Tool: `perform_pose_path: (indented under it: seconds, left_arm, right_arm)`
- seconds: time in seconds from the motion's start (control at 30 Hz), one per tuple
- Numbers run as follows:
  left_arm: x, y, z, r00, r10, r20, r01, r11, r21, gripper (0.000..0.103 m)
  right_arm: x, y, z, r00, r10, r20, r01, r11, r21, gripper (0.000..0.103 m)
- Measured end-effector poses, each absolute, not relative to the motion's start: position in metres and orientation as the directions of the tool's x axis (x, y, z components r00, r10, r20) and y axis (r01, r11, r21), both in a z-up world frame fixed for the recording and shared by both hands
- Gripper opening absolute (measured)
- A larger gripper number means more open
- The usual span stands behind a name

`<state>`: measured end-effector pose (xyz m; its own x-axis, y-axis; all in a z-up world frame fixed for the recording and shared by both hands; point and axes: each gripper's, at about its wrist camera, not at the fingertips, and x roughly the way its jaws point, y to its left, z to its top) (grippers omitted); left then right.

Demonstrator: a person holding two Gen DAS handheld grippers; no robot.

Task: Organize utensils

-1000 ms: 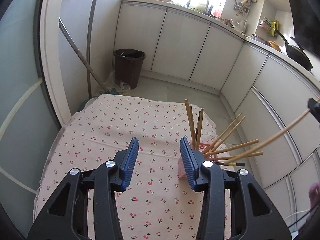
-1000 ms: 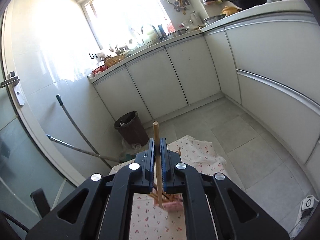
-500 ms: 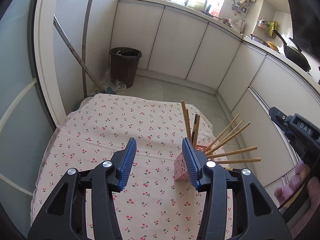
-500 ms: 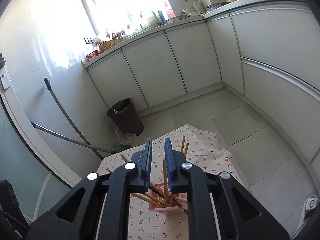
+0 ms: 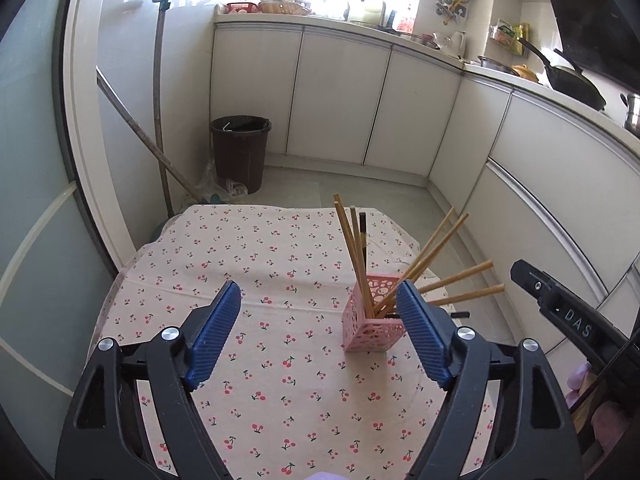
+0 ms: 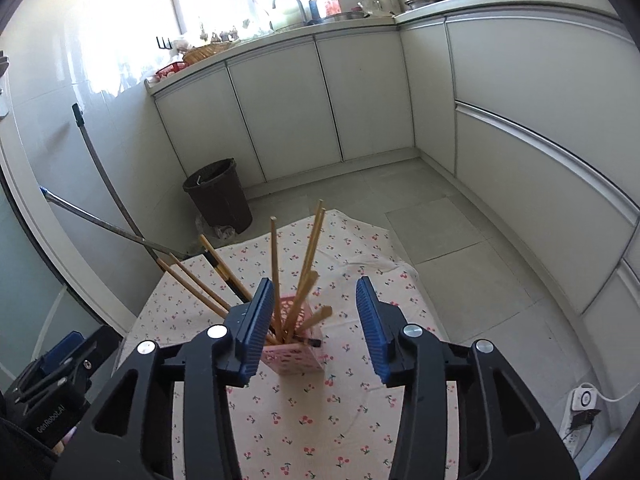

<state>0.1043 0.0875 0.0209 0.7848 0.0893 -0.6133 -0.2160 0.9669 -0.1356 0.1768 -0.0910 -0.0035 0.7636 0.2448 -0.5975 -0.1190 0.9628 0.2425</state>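
Observation:
A pink perforated holder (image 5: 370, 320) stands on the cherry-print tablecloth (image 5: 272, 272) toward its right side, with several wooden chopsticks (image 5: 352, 252) leaning out of it. My left gripper (image 5: 318, 334) is open and empty, above the cloth, with its right finger beside the holder. In the right wrist view the holder (image 6: 294, 354) and chopsticks (image 6: 308, 256) sit just beyond my right gripper (image 6: 316, 332), which is open and empty above them. The right gripper's body also shows in the left wrist view (image 5: 560, 312).
A dark bin (image 5: 240, 152) stands on the floor beyond the table. Mop handles (image 5: 160, 120) lean against the left wall. White cabinets (image 5: 340, 100) run along the back and right. A power strip (image 6: 582, 400) lies on the floor at right.
My right gripper has let go of a chopstick, which now stands in the holder, and has opened wide. My left gripper has opened wider and drawn back a little.

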Motion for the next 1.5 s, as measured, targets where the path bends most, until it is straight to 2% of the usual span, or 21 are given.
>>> perform_pose_path:
  seconds: [0.3,0.37,0.63,0.77,1.0,1.27,1.5]
  left_arm:
    - [0.086,0.067,0.021,0.799,0.101,-0.593,-0.193,0.977,-0.092,0.086]
    - [0.081,0.063,0.019,0.801,0.109,-0.589,-0.188,0.979,-0.075,0.09]
    - [0.062,0.051,0.015,0.813,0.139,-0.565,-0.202,0.978,-0.049,0.095]
    - [0.054,0.046,0.016,0.82,0.156,-0.551,-0.209,0.977,-0.035,0.096]
    - [0.043,0.032,0.015,0.831,0.232,-0.507,-0.233,0.971,0.062,0.096]
    - [0.032,0.026,0.018,0.857,0.229,-0.462,-0.221,0.973,0.073,0.096]
    - [0.026,0.023,0.018,0.853,0.266,-0.449,-0.245,0.964,0.105,0.096]
  right_arm:
    - [0.149,-0.119,-0.018,0.758,0.191,-0.623,-0.046,0.969,0.242,0.056]
    - [0.144,-0.124,-0.018,0.762,0.182,-0.621,-0.033,0.969,0.244,0.062]
    - [0.122,-0.134,-0.022,0.767,0.162,-0.62,-0.011,0.971,0.24,0.069]
    - [0.11,-0.137,-0.023,0.778,0.135,-0.614,0.0,0.977,0.215,0.076]
    - [0.093,-0.141,-0.023,0.795,0.086,-0.6,0.023,0.985,0.172,0.082]
    - [0.073,-0.132,-0.014,0.846,0.006,-0.534,0.044,0.996,0.082,0.095]
    - [0.061,-0.121,-0.008,0.869,-0.064,-0.491,0.074,0.997,0.0,0.096]
